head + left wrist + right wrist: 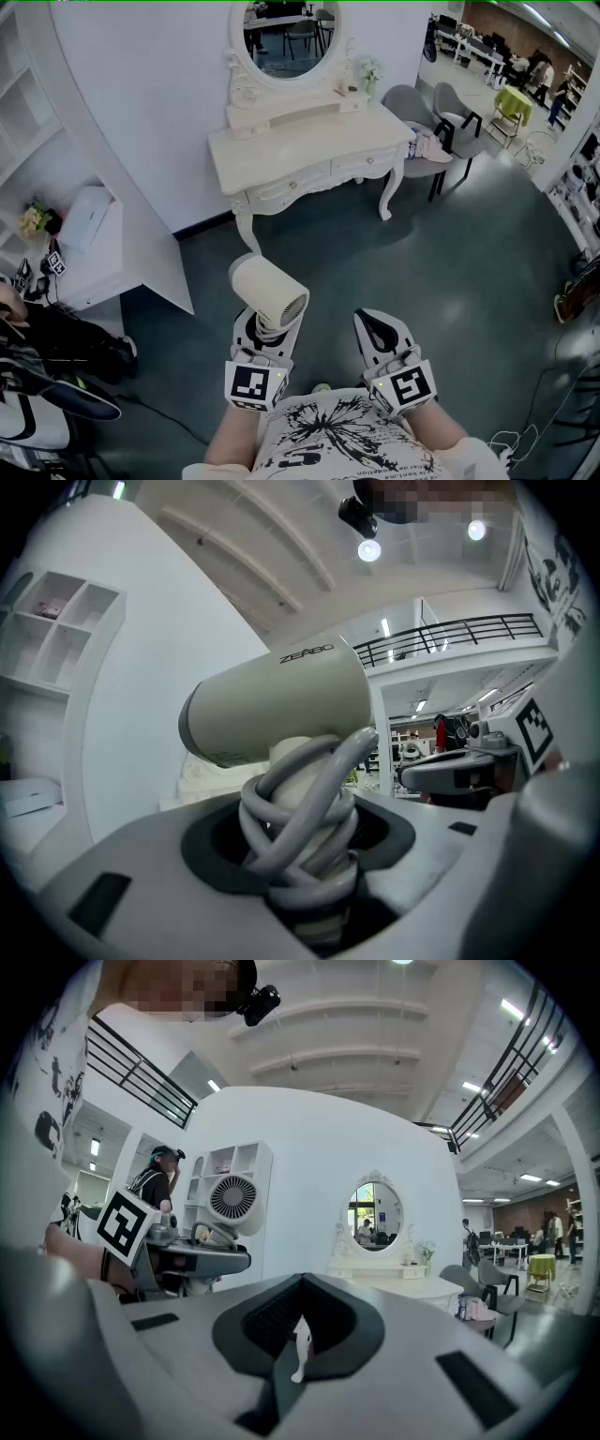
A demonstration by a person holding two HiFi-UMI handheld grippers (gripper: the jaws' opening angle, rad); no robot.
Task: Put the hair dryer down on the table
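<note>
A cream hair dryer (270, 292) stands upright in my left gripper (265, 328), barrel pointing away from me. The jaws are shut on its handle, which has the grey cord (305, 808) wound around it. In the left gripper view the hair dryer (281, 705) fills the middle above the gripper (300, 855). My right gripper (380, 333) hangs beside it, shut with nothing in it; its jaws meet in the right gripper view (295, 1335), where the hair dryer (232, 1201) shows its rear grille. The white dressing table (309, 150) stands well ahead across the floor.
An oval mirror (286, 37) tops the dressing table. Grey chairs (441, 112) sit to its right, one with a pink item (431, 145). A white shelf unit (84, 234) lines the left wall. A person (28, 347) stands at the left edge.
</note>
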